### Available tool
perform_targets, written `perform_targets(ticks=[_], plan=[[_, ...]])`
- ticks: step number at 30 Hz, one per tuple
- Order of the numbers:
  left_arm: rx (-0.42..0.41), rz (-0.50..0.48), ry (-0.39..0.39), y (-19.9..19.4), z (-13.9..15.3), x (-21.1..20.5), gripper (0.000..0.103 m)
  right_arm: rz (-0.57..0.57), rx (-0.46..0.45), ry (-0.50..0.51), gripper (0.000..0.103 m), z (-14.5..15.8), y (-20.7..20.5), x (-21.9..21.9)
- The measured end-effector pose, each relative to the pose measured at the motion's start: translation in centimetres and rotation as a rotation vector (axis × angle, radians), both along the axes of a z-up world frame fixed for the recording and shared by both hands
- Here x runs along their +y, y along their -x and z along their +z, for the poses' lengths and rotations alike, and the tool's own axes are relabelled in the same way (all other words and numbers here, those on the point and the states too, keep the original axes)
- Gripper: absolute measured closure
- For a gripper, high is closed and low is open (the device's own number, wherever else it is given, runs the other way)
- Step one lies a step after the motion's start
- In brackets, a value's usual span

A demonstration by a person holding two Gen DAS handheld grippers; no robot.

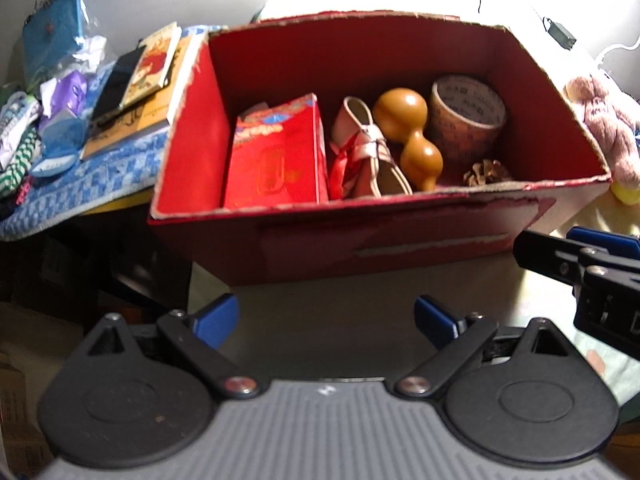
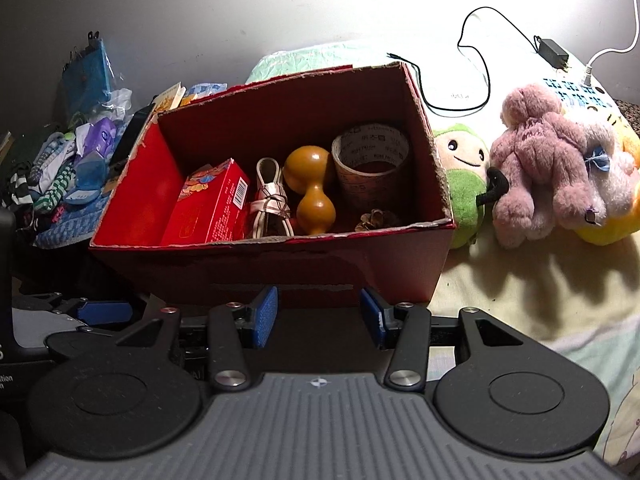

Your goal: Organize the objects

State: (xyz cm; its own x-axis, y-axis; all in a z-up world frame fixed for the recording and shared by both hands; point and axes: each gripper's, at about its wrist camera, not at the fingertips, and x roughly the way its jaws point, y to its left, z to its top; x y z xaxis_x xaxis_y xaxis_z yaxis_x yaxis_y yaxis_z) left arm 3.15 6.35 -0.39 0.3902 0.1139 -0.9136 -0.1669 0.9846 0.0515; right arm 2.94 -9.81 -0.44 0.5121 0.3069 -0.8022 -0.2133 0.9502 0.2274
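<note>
An open red cardboard box (image 1: 380,200) (image 2: 280,240) stands on the bed in front of both grippers. Inside it lie a red packet (image 1: 276,156) (image 2: 208,204), a small pale shoe with ribbon (image 1: 368,152) (image 2: 272,200), a tan gourd (image 1: 408,132) (image 2: 312,184), a roll of tape (image 1: 466,116) (image 2: 372,160) and a pine cone (image 1: 486,172) (image 2: 376,218). My left gripper (image 1: 326,318) hangs wide open just short of the box's front wall, holding nothing. To its right, my right gripper (image 2: 319,314) is also open and empty, close to the same wall.
Plush toys sit right of the box: a pink one (image 2: 540,160) (image 1: 608,128) and a green one (image 2: 460,184). A charger with cable (image 2: 554,54) lies behind them. Left of the box are stacked books (image 1: 148,72) and a heap of socks and bags (image 1: 48,112) (image 2: 72,168).
</note>
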Motion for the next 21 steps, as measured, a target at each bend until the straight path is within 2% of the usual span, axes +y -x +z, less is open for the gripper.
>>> perform_targets(ticks=[5, 10, 17, 21], plan=[[0.032, -0.005, 0.02, -0.2, -0.9, -0.1, 0.008, -0.006, 0.009, 0.01, 0.054, -0.1, -0.2, -0.4], [0.029, -0.016, 0.028, -0.4, -0.8, -0.3, 0.008, -0.022, -0.003, 0.017, 0.054, 0.4, -0.5, -1.0], [0.005, -0.04, 0.048, -1.1, 0.5, -0.4, 0.008, -0.035, -0.041, 0.007, 0.054, 2.0, -0.9, -1.7], [-0.027, -0.062, 0.098, -1.4, 2.2, -0.1, 0.008, -0.039, -0.082, -0.006, 0.054, 3.5, -1.2, -2.1]])
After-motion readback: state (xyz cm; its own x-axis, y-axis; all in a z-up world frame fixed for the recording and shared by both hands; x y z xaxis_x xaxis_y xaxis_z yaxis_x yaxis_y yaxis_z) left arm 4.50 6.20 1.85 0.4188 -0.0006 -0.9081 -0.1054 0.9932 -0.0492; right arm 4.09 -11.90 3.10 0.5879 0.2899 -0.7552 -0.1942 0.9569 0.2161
